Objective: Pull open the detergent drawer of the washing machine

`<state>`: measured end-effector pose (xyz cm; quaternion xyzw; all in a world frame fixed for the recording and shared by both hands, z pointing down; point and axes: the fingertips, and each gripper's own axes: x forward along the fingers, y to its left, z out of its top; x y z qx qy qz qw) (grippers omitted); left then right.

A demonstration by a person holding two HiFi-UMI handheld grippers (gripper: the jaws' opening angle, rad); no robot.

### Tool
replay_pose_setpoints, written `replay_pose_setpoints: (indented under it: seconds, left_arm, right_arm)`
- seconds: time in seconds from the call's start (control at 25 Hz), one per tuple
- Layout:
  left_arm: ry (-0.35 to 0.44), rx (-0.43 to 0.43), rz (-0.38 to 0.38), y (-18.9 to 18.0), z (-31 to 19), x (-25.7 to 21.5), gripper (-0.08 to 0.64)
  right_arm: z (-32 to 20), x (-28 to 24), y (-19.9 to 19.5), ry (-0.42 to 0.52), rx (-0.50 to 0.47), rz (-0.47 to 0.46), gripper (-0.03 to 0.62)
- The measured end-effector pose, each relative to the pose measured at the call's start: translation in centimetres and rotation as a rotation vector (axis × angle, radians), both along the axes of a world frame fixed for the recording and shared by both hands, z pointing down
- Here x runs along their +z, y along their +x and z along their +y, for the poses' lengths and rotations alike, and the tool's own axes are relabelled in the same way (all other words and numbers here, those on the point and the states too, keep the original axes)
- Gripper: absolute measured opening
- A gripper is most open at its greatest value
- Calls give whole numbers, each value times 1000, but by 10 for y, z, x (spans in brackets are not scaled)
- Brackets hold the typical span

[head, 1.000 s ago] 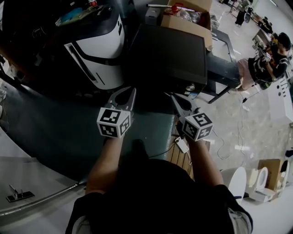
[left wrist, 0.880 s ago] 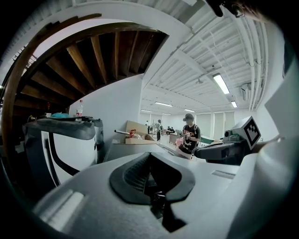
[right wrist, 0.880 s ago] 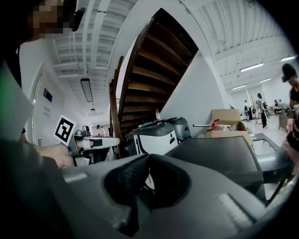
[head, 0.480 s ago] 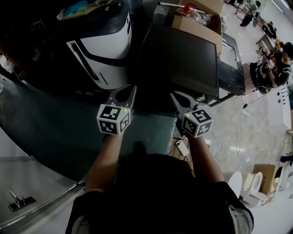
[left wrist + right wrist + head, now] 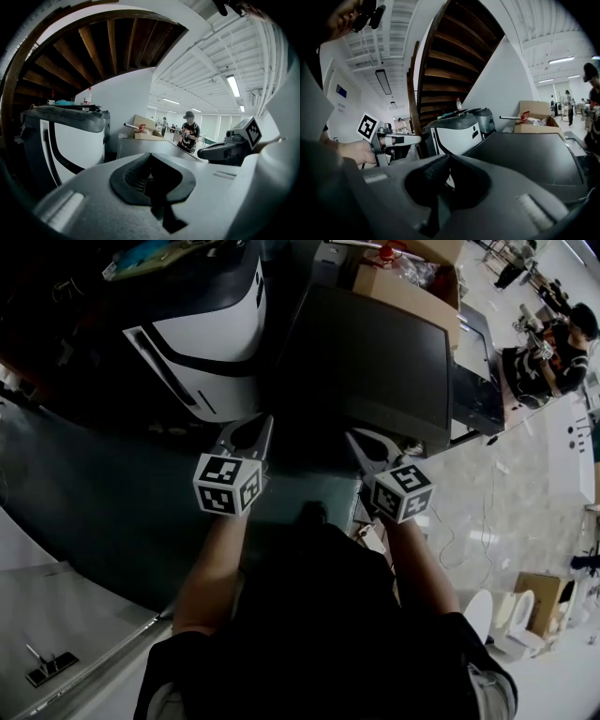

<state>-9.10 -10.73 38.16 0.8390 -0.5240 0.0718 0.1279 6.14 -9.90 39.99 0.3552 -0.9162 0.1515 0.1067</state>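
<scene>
A dark flat-topped machine [image 5: 375,352] stands straight ahead of me, and a white-and-black appliance [image 5: 202,329] stands to its left. No detergent drawer shows in any view. My left gripper [image 5: 264,421] is shut and empty, its tips short of the white appliance's lower corner. My right gripper [image 5: 351,435] is also shut and empty, just before the dark machine's near edge. From the left gripper view, the left gripper [image 5: 151,154] points between the white appliance [image 5: 70,140] and the dark machine [image 5: 154,145]. In the right gripper view, the right gripper [image 5: 449,157] faces the dark machine's top [image 5: 529,154].
An open cardboard box [image 5: 408,287] with odds and ends sits behind the dark machine. A person [image 5: 553,343] sits at the far right. A wooden staircase [image 5: 454,61] rises behind the appliances. Cables [image 5: 469,531] lie on the floor to the right, near white fixtures [image 5: 511,615].
The two machines have drawn nearer and larger in the head view as I stepped forward. Both grippers stay shut, side by side, in front of me.
</scene>
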Motion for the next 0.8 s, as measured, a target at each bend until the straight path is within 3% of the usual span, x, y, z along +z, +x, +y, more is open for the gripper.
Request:
replay_pose_setpoints:
  seconds: [0.56, 0.8]
  left_arm:
    - [-60, -62, -68, 24, -115, 15, 11]
    - [-109, -98, -85, 7, -135, 35, 11]
  right_arm:
    - [-127, 22, 32, -54, -53, -71, 3]
    - [-145, 52, 14, -125, -91, -89, 3]
